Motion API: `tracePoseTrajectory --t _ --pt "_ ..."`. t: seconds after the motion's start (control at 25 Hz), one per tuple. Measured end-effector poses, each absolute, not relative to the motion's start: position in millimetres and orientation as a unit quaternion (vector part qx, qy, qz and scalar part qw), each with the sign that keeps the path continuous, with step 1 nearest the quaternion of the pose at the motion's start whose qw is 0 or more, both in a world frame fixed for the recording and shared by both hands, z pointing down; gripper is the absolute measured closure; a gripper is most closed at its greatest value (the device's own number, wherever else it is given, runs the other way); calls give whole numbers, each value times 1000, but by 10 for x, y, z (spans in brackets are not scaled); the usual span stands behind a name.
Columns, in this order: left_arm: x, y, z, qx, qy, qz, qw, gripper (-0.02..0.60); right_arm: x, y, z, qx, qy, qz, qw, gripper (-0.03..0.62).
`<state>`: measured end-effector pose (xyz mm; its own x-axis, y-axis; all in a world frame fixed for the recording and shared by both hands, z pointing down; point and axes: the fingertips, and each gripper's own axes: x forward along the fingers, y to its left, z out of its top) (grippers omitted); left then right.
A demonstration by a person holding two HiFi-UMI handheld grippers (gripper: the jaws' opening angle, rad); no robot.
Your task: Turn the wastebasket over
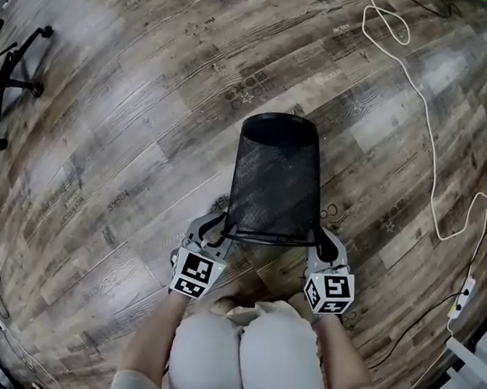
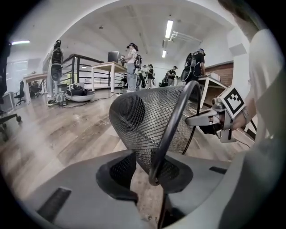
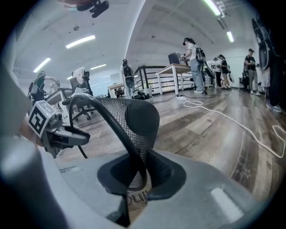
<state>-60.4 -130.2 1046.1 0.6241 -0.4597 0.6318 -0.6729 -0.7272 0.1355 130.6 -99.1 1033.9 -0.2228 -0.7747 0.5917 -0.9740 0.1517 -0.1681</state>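
A black wire-mesh wastebasket [image 1: 274, 184] lies tilted on the wood floor, closed bottom away from me and open rim toward me. My left gripper [image 1: 221, 230] holds the rim's left side and my right gripper [image 1: 323, 237] its right side. In the left gripper view the black rim and mesh of the wastebasket [image 2: 147, 116] pass between the jaws of the left gripper [image 2: 152, 174], which are shut on it; the right gripper [image 2: 210, 118] shows across the opening. In the right gripper view the right gripper [image 3: 136, 179] pinches the wastebasket [image 3: 129, 120] at its rim.
A white cable [image 1: 437, 164] snakes over the floor at right to a power strip [image 1: 463, 298]. An office chair base [image 1: 8, 76] stands at far left. My knees [image 1: 247, 351] are just behind the grippers. Several people stand by tables [image 2: 132, 67] far off.
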Motion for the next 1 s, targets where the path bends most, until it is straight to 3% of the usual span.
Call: tracePoseTrajectory --t 0.56,1.0 --pt "-659 -1312 9322 804 -400 279 340 543 1310 -978 9276 554 -706 357 259 559" --pt "-745 -849 8650 745 -396 308 440 551 1246 -578 8554 524 -678 430 285 559"
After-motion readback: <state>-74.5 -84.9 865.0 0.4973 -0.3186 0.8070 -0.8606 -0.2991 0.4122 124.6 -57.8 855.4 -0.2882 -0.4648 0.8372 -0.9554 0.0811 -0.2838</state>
